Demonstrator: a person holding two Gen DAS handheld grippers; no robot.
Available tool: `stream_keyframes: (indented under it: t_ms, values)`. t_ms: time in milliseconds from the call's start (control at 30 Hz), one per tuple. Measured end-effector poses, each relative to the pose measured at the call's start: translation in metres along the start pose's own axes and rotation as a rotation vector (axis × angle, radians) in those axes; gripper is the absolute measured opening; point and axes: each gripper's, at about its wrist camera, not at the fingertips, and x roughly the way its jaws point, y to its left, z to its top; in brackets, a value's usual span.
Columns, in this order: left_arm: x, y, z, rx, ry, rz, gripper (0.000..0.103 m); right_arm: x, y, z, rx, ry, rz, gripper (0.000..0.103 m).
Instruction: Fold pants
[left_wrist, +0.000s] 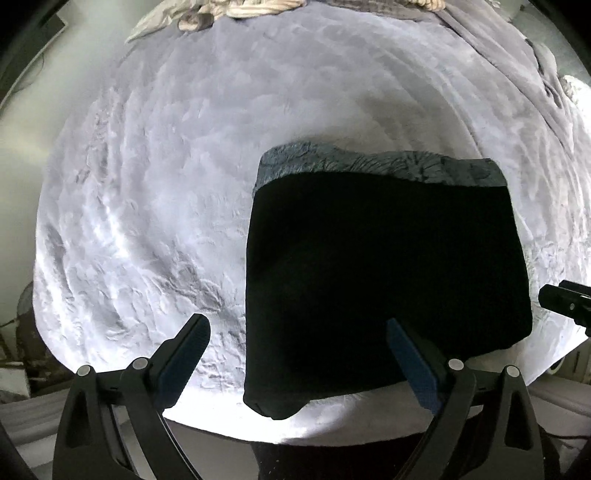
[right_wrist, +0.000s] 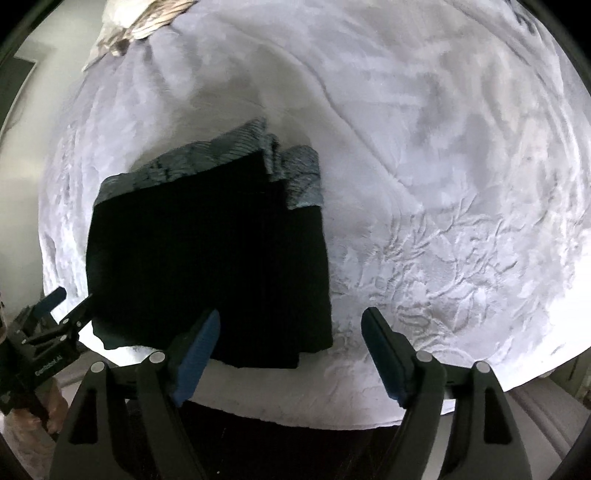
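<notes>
Hand-held gripper (left_wrist: 297, 328) over folded black pants (left_wrist: 384, 273)

a pale plush blanket (left_wrist: 155, 192) with rumpled beige bedding (left_wrist: 255, 9) beyond.

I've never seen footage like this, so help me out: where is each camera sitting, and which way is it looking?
Left wrist: rides the left gripper, looking forward and down at the folded pants on the blanket; its own open fingers show.
Right wrist: rides the right gripper, same aim; its open fingers show.
Shared: pants, blanket, and each glimpses the other gripper at its edge.
</notes>
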Motion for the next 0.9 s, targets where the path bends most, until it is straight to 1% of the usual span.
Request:
stream_keyframes:
  t_ms: [100,133,233,300,400,467,500,700,900]
  values:
    - [-0.009,-0.004,0.005,0.003,-0.023,0.007,0.097,-0.009,0.014,-0.005,-0.037,-0.028,-0.021,0.083]
    - [-0.013,-0.003,0.006,0.001,-0.031,0.003,0.097,-0.013,0.019,-0.005,-0.050,-0.039,-0.030,0.085]
    - [-0.022,-0.001,0.013,-0.005,-0.042,-0.006,0.097,-0.016,0.033,0.006,-0.074,-0.064,-0.045,0.090]
    - [-0.026,-0.001,0.014,-0.007,-0.047,-0.010,0.097,-0.019,0.043,0.008,-0.088,-0.082,-0.055,0.091]
    - [-0.029,-0.003,0.015,-0.009,-0.046,-0.012,0.102,-0.023,0.047,0.012,-0.095,-0.101,-0.069,0.091]
    - [-0.031,-0.004,0.016,-0.007,-0.048,-0.011,0.102,-0.025,0.049,0.013,-0.097,-0.107,-0.081,0.095]
    - [-0.032,-0.005,0.016,-0.006,-0.047,-0.010,0.102,-0.026,0.050,0.013,-0.096,-0.111,-0.085,0.103]
    - [-0.032,-0.011,0.019,0.000,-0.039,-0.002,0.102,-0.029,0.052,0.016,-0.090,-0.133,-0.104,0.103]
    - [-0.033,-0.010,0.020,-0.010,-0.047,0.013,0.102,-0.030,0.054,0.018,-0.092,-0.115,-0.101,0.103]
